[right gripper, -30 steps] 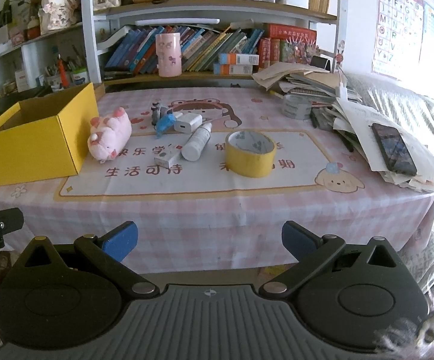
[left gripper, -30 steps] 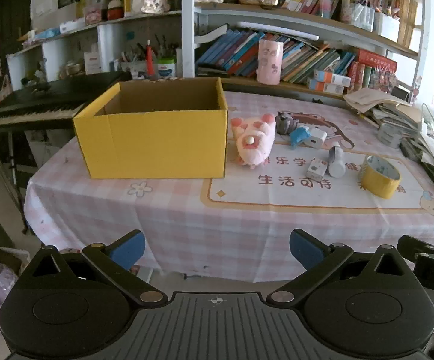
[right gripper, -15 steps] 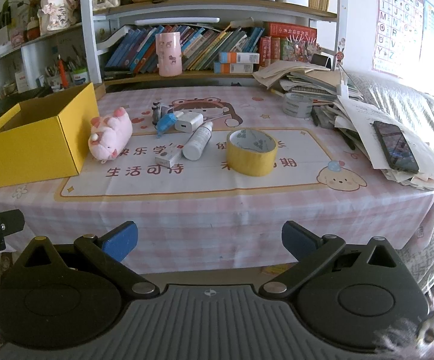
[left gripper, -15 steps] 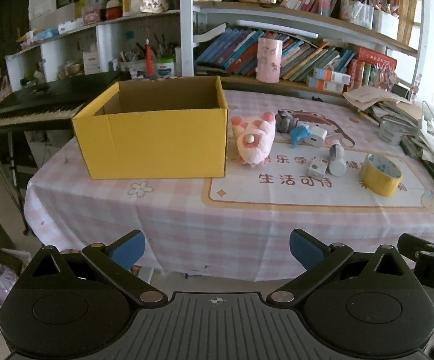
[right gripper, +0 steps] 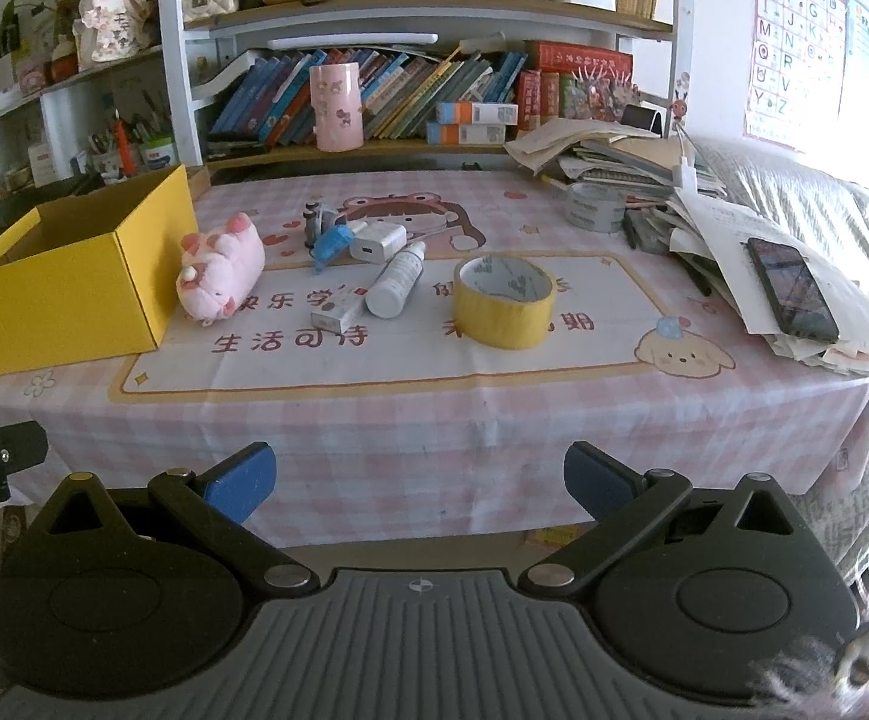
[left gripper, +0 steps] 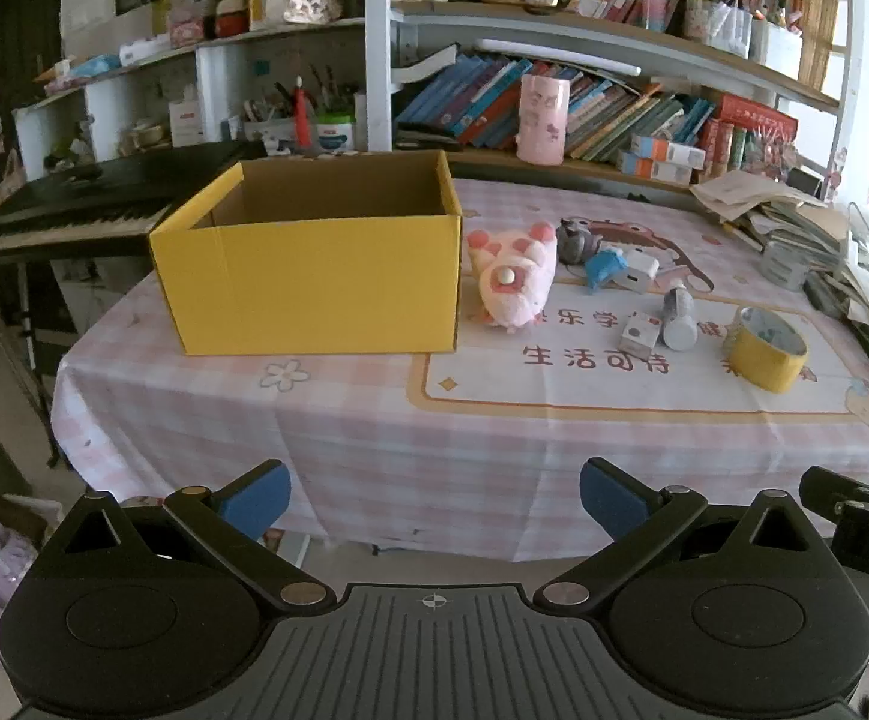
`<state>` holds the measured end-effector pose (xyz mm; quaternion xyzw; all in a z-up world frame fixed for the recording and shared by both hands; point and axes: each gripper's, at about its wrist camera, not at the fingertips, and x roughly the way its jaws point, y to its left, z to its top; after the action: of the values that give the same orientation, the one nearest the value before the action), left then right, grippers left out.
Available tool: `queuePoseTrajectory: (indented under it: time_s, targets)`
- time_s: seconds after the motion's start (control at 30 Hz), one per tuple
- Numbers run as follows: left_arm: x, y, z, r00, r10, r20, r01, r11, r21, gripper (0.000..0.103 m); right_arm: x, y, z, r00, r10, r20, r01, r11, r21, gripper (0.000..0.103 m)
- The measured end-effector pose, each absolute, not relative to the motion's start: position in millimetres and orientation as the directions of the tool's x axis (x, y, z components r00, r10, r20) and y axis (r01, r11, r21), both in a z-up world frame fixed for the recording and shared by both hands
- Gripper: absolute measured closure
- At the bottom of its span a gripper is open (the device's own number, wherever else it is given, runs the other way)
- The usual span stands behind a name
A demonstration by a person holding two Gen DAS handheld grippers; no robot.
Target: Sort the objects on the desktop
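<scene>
An open yellow cardboard box (left gripper: 308,276) (right gripper: 74,282) stands on the left of the pink checked table. To its right lie a pink plush pig (left gripper: 512,279) (right gripper: 218,273), a blue clip (right gripper: 331,245), a white charger (right gripper: 377,241), a white bottle (right gripper: 397,287), a small white box (right gripper: 333,313) and a yellow tape roll (left gripper: 767,357) (right gripper: 503,300). My left gripper (left gripper: 434,495) is open, off the table's front edge below the box. My right gripper (right gripper: 419,477) is open too, before the front edge, below the tape roll. Neither holds anything.
A pile of papers with a black phone (right gripper: 791,288) crowds the table's right side, beside a grey tape roll (right gripper: 595,207). Bookshelves (right gripper: 410,96) with a pink cup (right gripper: 336,107) run behind. A black keyboard piano (left gripper: 74,210) stands left of the table.
Both grippers have moved slightly; the left view has drifted a little to the left and closer, the right view slightly closer to the table. No object has moved.
</scene>
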<state>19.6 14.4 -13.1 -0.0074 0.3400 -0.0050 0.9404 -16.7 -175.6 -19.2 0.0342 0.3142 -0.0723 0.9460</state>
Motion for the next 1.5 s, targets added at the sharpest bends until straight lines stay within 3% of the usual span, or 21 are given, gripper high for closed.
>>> queuePoseTrajectory:
  time_s: [1.5]
  targets:
    - [18.5,2.5,-8.2,0.773,0.006,-0.635,0.012,1.0,0.024,0.0,-14.5,-184.8,-17.6,0.786,-0.096,-0.61,0.166,0.984,0.059,0.0]
